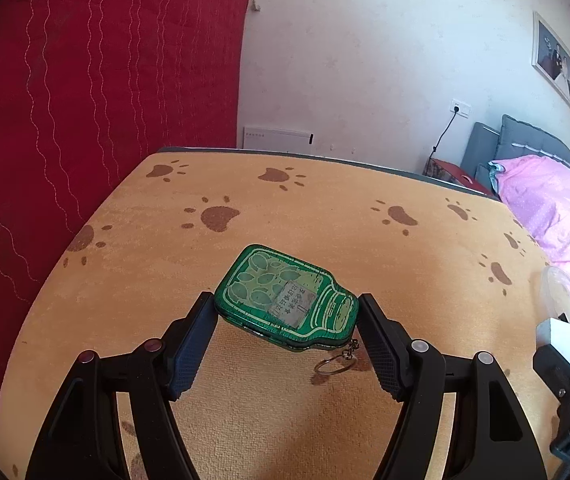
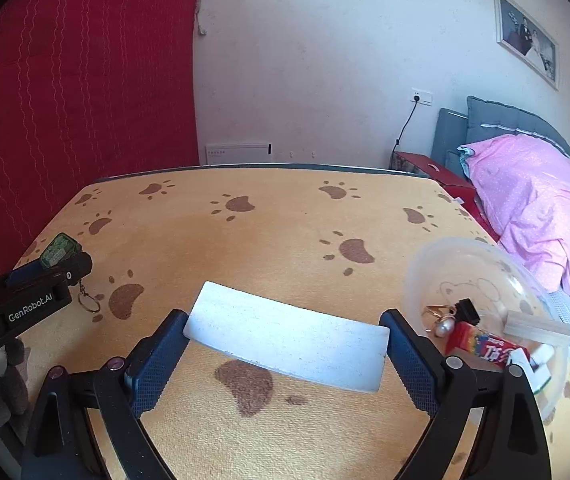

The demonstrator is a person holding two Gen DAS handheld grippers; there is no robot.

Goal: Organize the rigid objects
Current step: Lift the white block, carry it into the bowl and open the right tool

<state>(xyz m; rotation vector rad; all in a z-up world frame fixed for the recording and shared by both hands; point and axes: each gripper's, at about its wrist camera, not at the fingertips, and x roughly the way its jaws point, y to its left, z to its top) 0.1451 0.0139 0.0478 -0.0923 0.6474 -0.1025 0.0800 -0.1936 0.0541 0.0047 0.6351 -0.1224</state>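
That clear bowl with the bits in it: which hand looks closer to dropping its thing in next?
Probably the right. The right gripper holds a white block just beside the clear bowl. The left gripper, holding the green tin, sits farther away at the table's left side.

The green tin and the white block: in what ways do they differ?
The green tin is bottle-shaped, printed with leaves, and has a key ring hanging from it; the white block is a plain flat slab. The tin sits in the left gripper, the block in the right gripper. Both are held above the paw-print table.
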